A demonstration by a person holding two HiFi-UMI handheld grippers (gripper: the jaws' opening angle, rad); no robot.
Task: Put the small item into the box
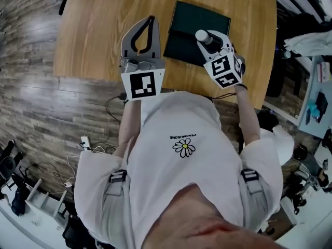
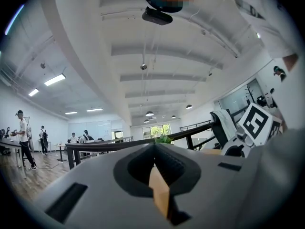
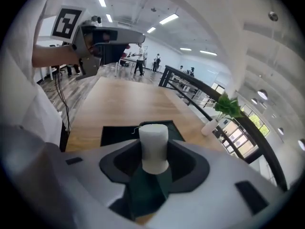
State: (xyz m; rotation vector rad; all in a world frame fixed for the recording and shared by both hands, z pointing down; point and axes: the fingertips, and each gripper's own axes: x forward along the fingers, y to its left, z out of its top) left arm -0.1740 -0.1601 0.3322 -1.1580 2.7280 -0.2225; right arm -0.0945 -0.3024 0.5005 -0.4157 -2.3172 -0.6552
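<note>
In the head view, right of frame centre, the right gripper (image 1: 206, 39) is clamped on the small white cylinder (image 3: 153, 144). It holds the cylinder above the open dark green box (image 1: 199, 18) on the wooden table (image 1: 93, 30). The left gripper (image 1: 149, 22), just left of the box, has its jaws pressed together with nothing between them.

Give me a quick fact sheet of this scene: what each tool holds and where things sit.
Surface: wooden table
Container: dark green box, lying on the wooden table
Right gripper: shut on a white cylinder, held over the dark green box
Left gripper: jaws together, nothing held, left of the dark green box
Progress: white cylinder not yet in the dark green box
</note>
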